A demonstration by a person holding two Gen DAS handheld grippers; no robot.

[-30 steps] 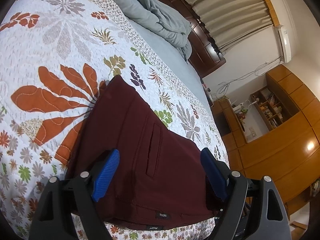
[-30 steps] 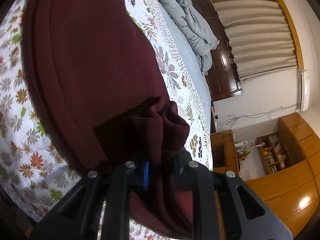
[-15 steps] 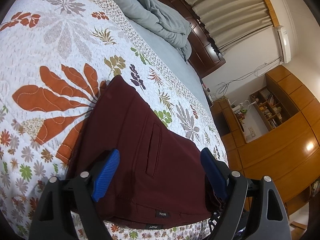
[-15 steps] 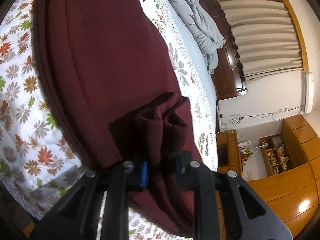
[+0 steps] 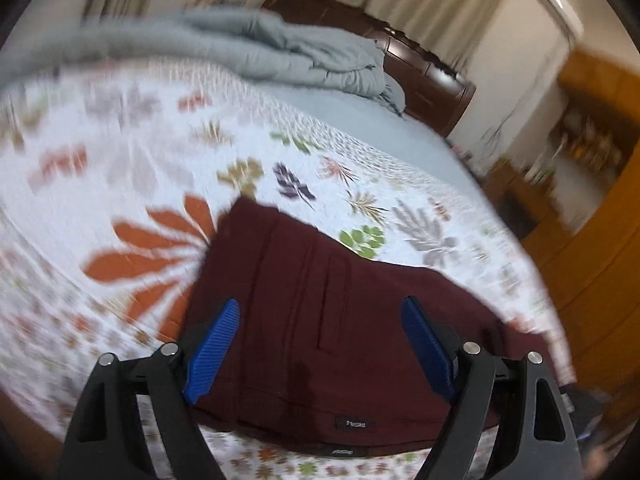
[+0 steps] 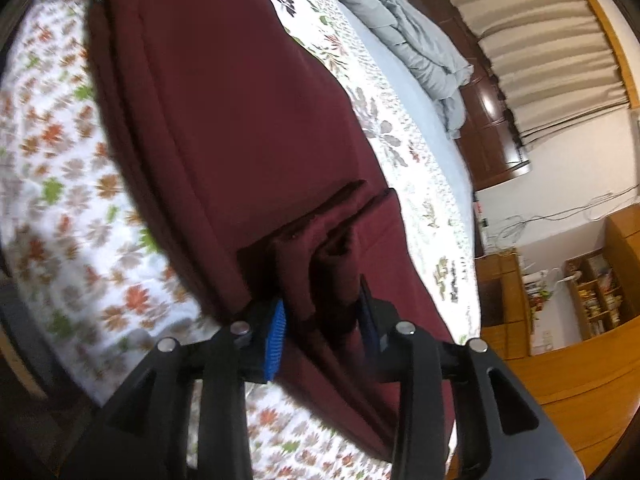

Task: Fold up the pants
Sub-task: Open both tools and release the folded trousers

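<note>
Left gripper [image 5: 320, 344] spread wide over pants [image 5: 320, 300], which lie at 12 o'clock on quilt [image 5: 120, 160]. Right gripper [image 6: 320, 312] pinches a bunched pants [image 6: 240, 120] fold.

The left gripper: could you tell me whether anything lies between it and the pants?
Nothing visible does. The left gripper hangs open directly over the maroon pants on the floral quilt, with only air between.

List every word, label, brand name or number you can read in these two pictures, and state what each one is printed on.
Upper small black woven tag on the near edge of the folded maroon cotton pants: light lettering, too blurred to read.
Lower small black tag on the layer beneath: also unreadable.
Floral quilted bedspread, left gripper and right gripper, both with blue-padded fingers: no text visible.
</note>
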